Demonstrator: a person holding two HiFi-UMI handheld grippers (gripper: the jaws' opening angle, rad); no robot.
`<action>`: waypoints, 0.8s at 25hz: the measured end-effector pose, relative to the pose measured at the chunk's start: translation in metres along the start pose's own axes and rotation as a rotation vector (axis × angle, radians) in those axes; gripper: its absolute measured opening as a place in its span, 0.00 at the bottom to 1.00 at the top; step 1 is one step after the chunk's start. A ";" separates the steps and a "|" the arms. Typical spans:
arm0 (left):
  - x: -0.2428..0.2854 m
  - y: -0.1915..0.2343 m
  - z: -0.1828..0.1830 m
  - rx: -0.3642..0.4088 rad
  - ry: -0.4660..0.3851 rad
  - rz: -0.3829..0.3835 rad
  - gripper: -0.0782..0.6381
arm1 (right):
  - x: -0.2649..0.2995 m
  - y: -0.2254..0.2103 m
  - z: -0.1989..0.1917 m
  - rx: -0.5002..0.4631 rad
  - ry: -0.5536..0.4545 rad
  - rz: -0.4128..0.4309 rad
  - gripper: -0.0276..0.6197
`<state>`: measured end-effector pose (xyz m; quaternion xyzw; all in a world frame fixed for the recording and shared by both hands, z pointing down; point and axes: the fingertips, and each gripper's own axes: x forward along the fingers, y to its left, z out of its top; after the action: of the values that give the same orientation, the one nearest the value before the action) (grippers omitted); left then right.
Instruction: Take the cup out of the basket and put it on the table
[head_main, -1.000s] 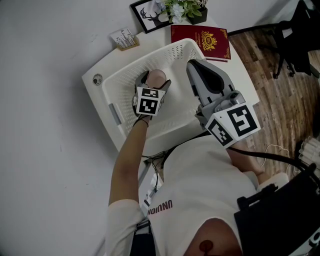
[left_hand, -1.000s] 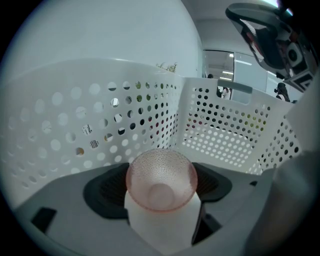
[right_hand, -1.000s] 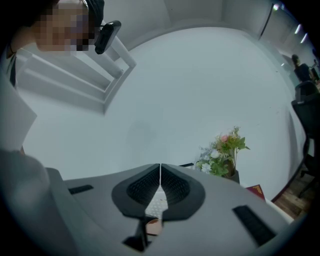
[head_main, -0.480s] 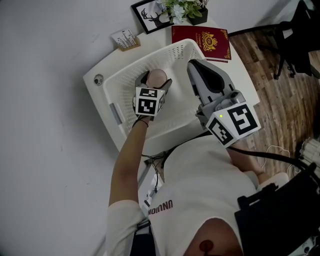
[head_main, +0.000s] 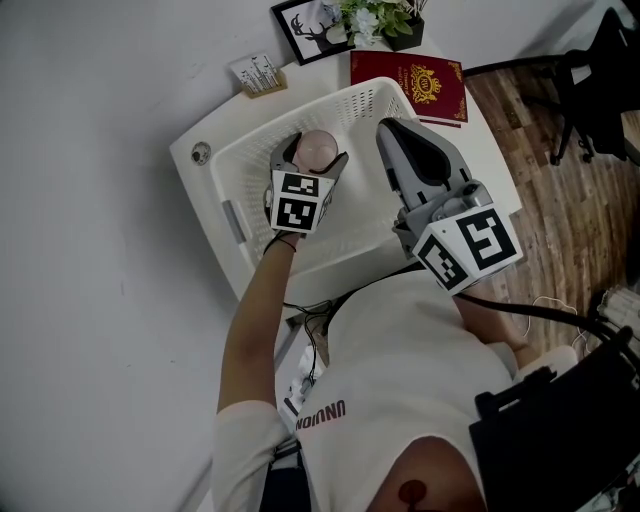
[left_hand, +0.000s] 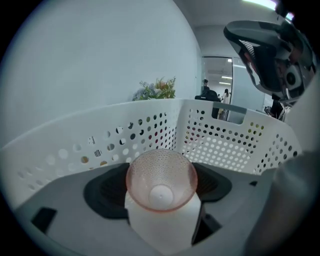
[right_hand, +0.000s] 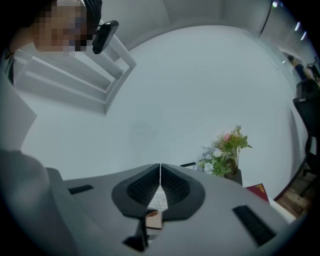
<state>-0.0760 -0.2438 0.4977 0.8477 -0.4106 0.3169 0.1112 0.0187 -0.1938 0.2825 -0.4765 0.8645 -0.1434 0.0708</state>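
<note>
As the head view shows, the white table (head_main: 192, 180) carries a small round fitting (head_main: 201, 153) at its left corner and a small card stand (head_main: 258, 74) on its far left edge. Right of these, a white perforated basket (head_main: 352, 100) takes up most of the tabletop. The left gripper (head_main: 314, 153) reaches into the basket from the near side, its jaws clenched on a pink translucent cup (head_main: 318, 147). In the left gripper view, the cup (left_hand: 161, 180) lies between the two dark jaw pads with its mouth turned toward the camera, and the basket's walls (left_hand: 150, 127) rise beyond it. The cup lies within the basket's outline, towards its far left part; whether it touches the basket's floor cannot be told. Right of it, the right gripper (head_main: 395, 128) hangs over the basket's right side. In the right gripper view, its jaws (right_hand: 160, 175) are pressed together with nothing between them. At the far edge stand a framed picture (head_main: 312, 28) and a potted plant (head_main: 385, 20), with a red book (head_main: 412, 84) lying just beside the basket's far right corner. Wooden flooring (head_main: 560, 200) lies to the right of the table.
</note>
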 end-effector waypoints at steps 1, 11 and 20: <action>-0.002 0.001 0.002 -0.001 -0.006 0.003 0.67 | 0.000 0.001 0.000 0.000 0.001 0.002 0.07; -0.020 0.000 0.023 -0.001 -0.058 0.018 0.67 | 0.002 0.005 -0.002 -0.007 0.009 0.024 0.07; -0.039 -0.007 0.046 0.050 -0.111 0.034 0.67 | 0.004 0.009 -0.001 -0.017 0.013 0.044 0.07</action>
<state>-0.0680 -0.2359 0.4380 0.8593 -0.4226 0.2813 0.0615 0.0087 -0.1923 0.2808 -0.4569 0.8765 -0.1375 0.0641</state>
